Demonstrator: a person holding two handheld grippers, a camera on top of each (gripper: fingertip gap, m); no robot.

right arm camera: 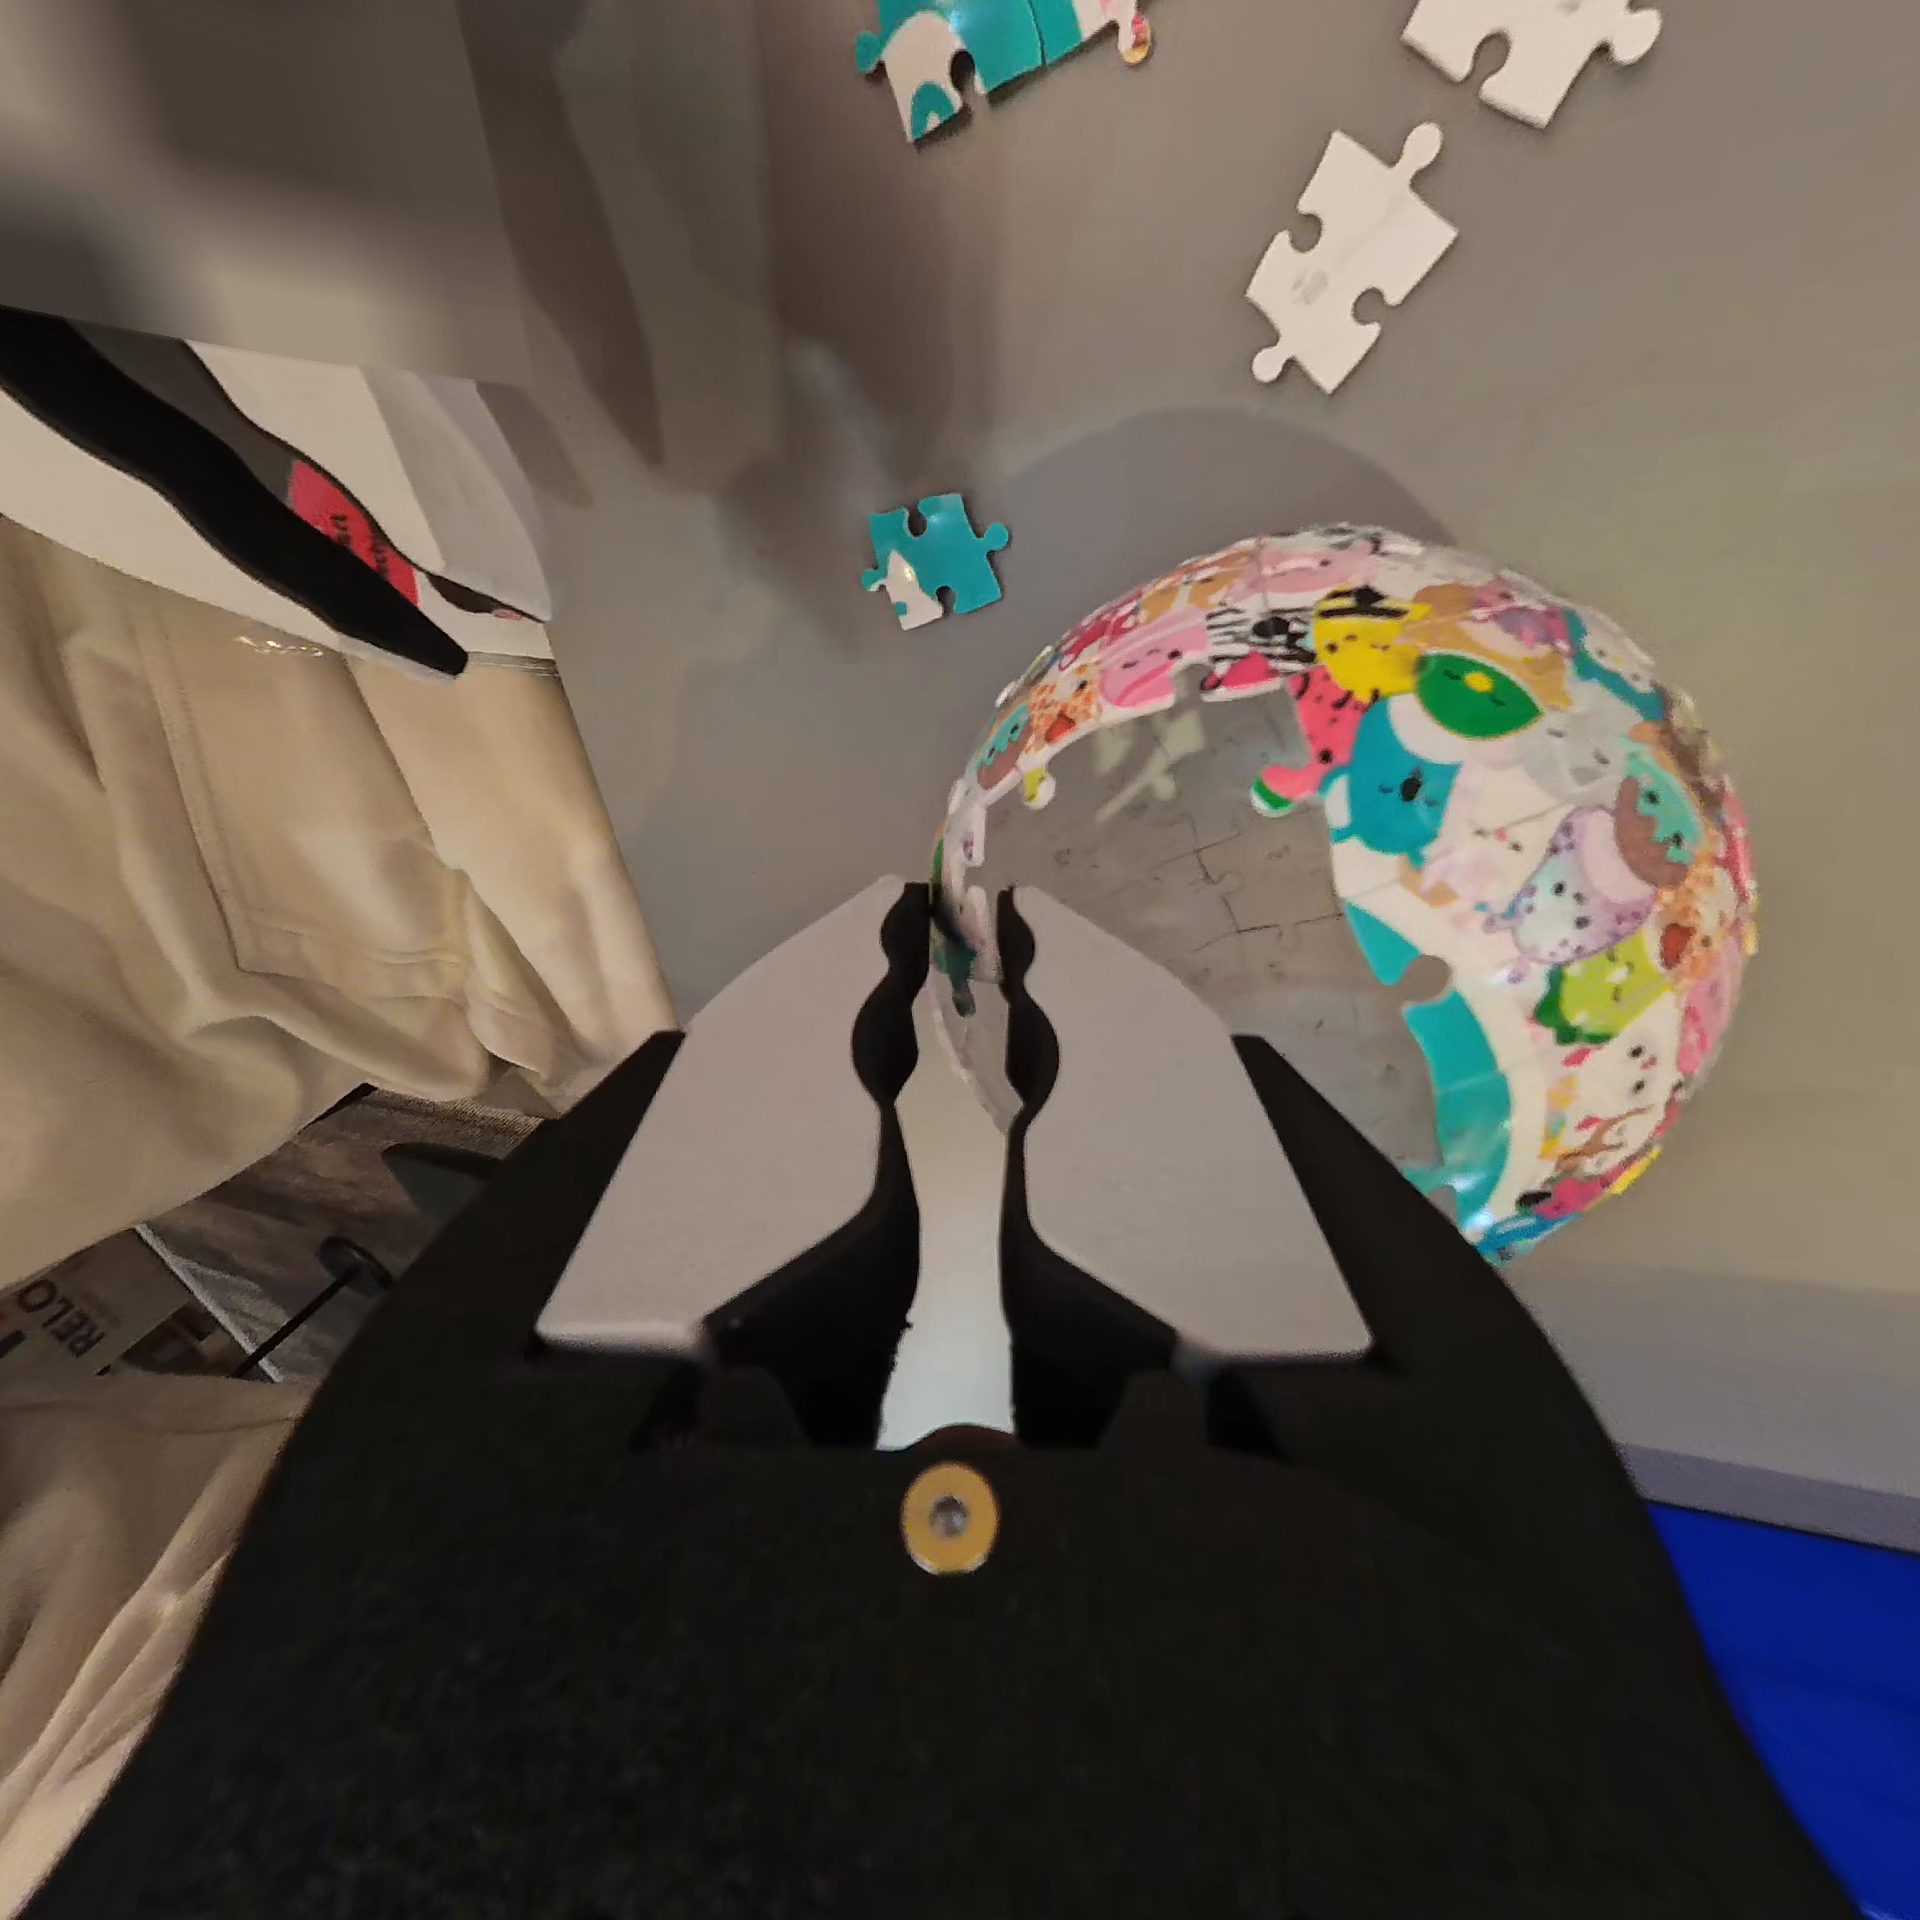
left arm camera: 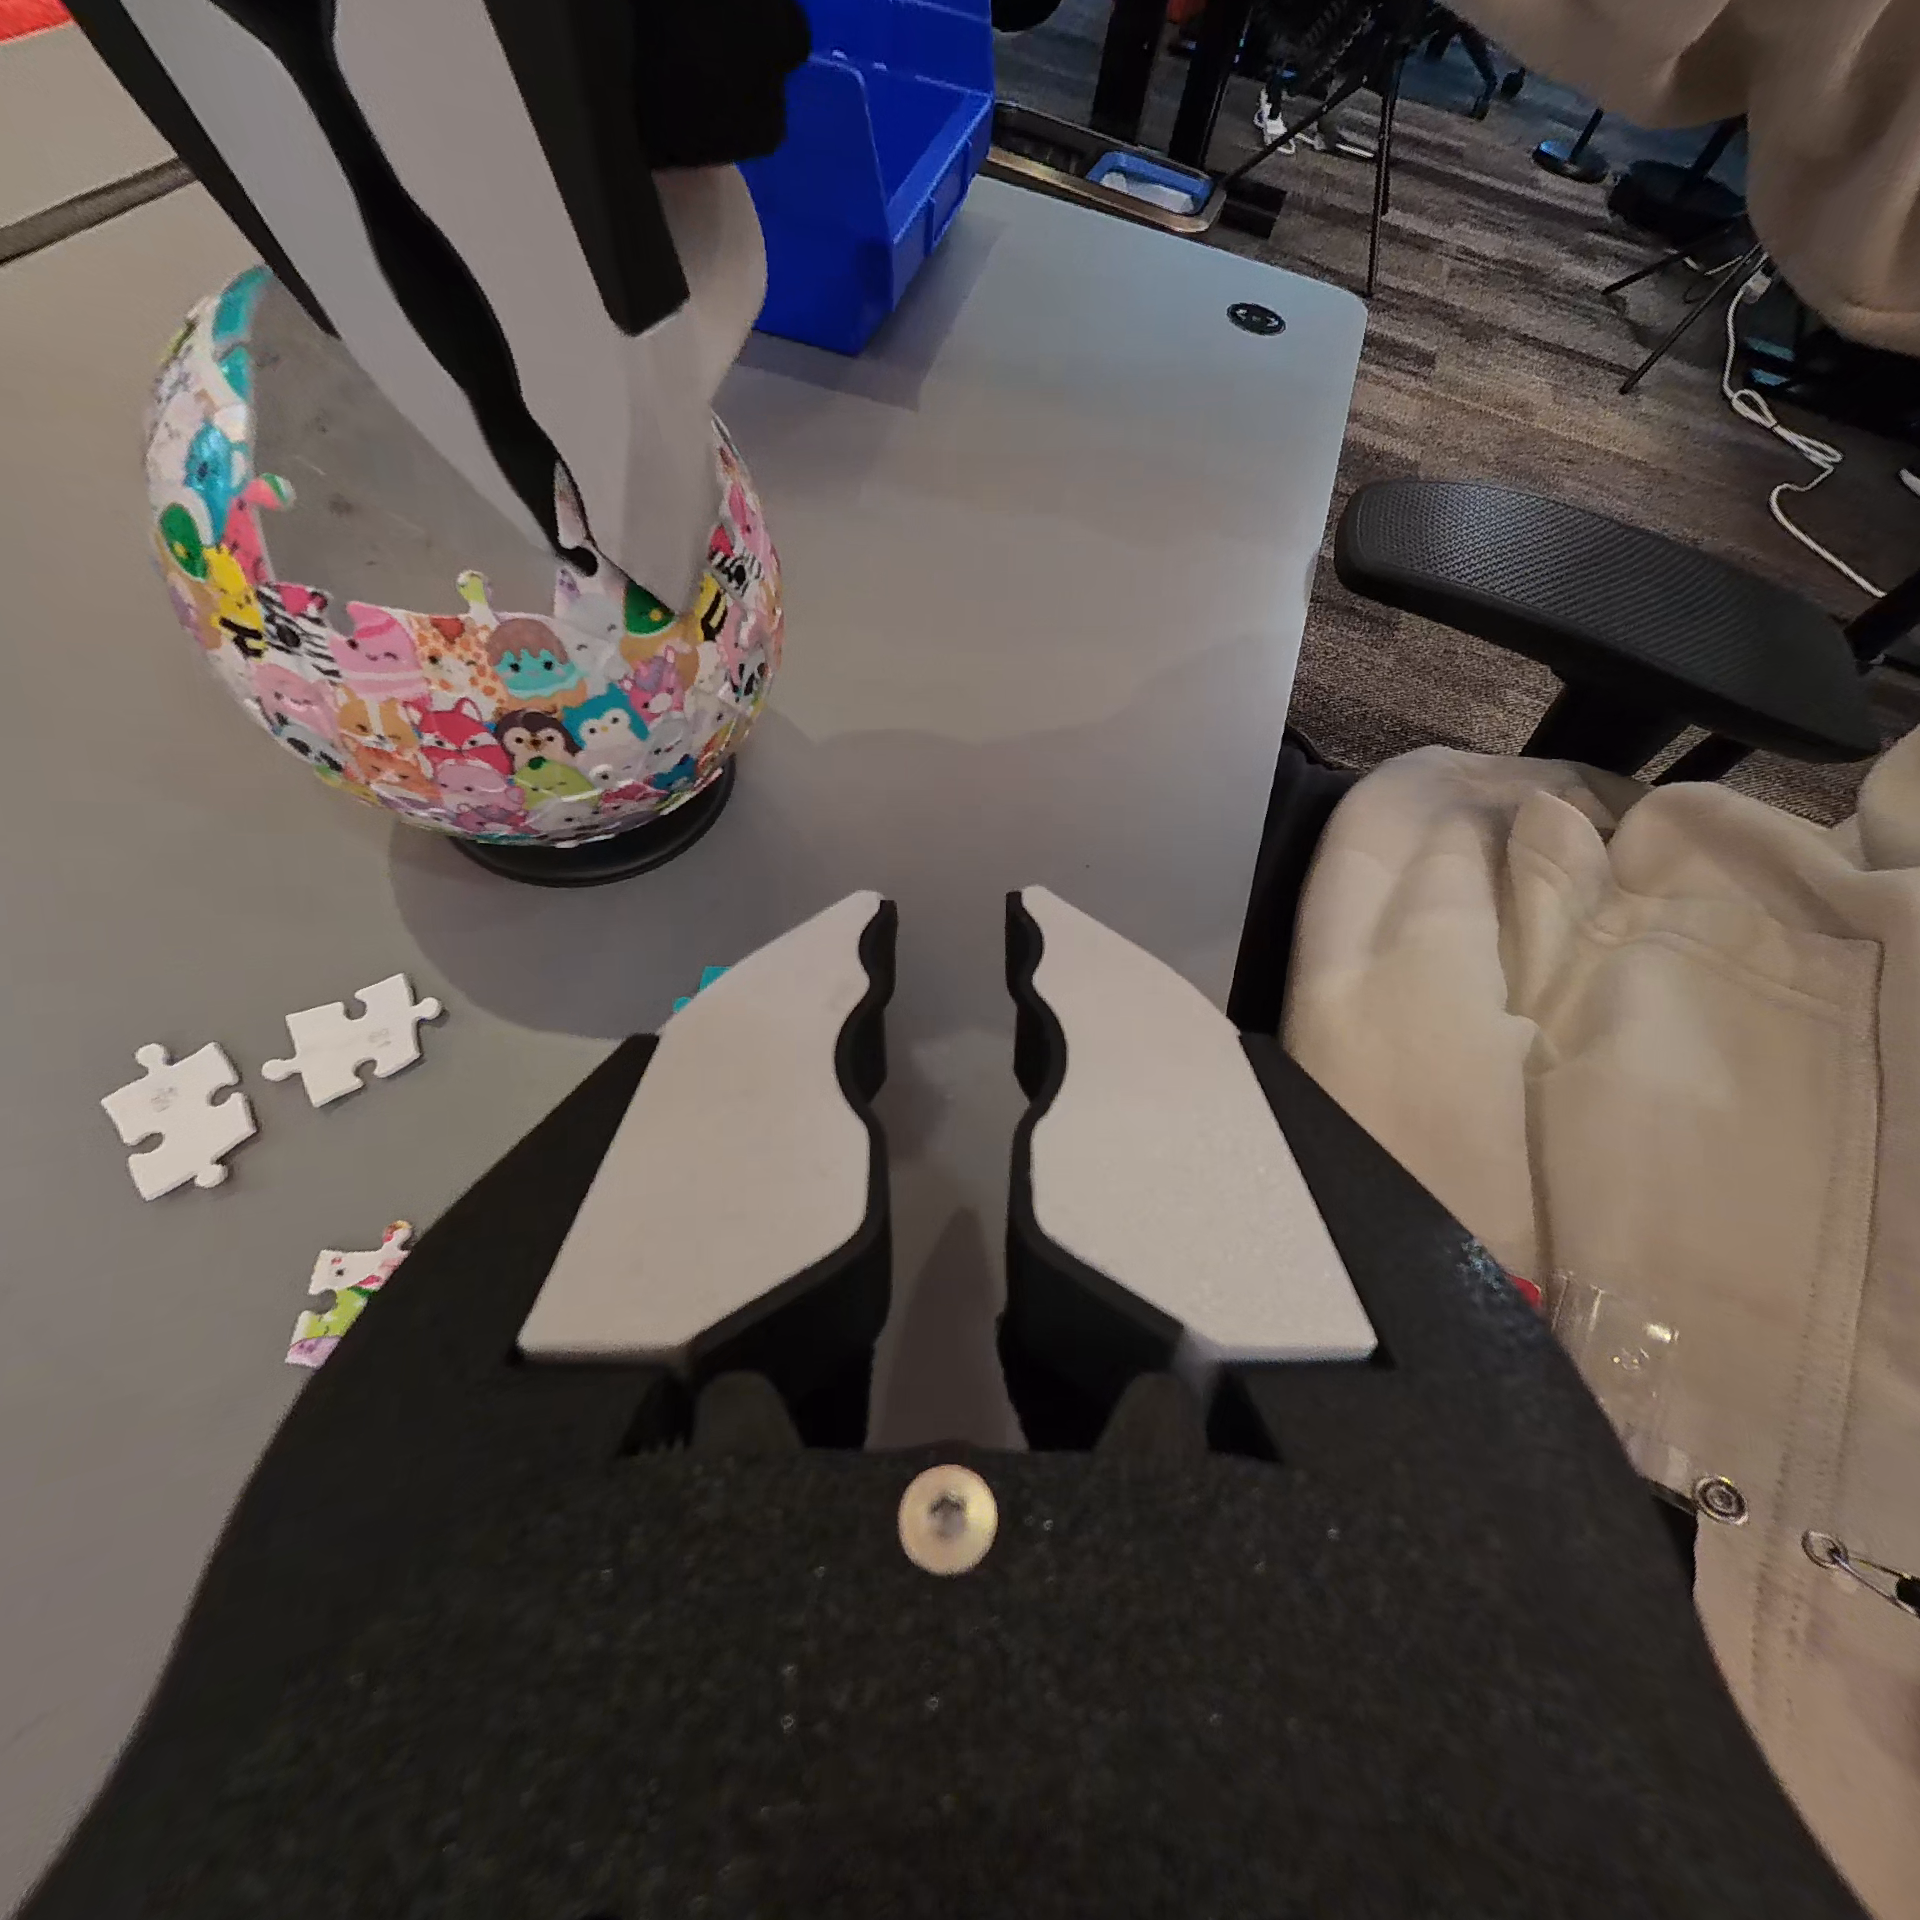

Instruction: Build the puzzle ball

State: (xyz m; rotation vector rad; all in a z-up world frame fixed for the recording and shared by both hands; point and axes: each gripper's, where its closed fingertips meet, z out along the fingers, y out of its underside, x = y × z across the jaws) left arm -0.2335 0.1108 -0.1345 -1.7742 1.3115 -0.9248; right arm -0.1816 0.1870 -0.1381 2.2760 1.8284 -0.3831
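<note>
The grey worktop (left arm camera: 1039, 582) carries the half-built puzzle ball (left arm camera: 468, 644) on its black stand (left arm camera: 603, 847) at the far left, with the right gripper (right arm camera: 964, 914) clenched on a piece (right arm camera: 956, 961) at the shell's open rim. The step in hand looks like seating that piece, and next it needs lining up with its neighbours and a gentle press (the shell probably flexes). The left gripper (left arm camera: 943, 914) waits released and empty nearby, and only its view shows the stand and blue bin (left arm camera: 883, 177); the right view alone shows the shell's grey inside and a loose teal piece (right arm camera: 935, 561).
</note>
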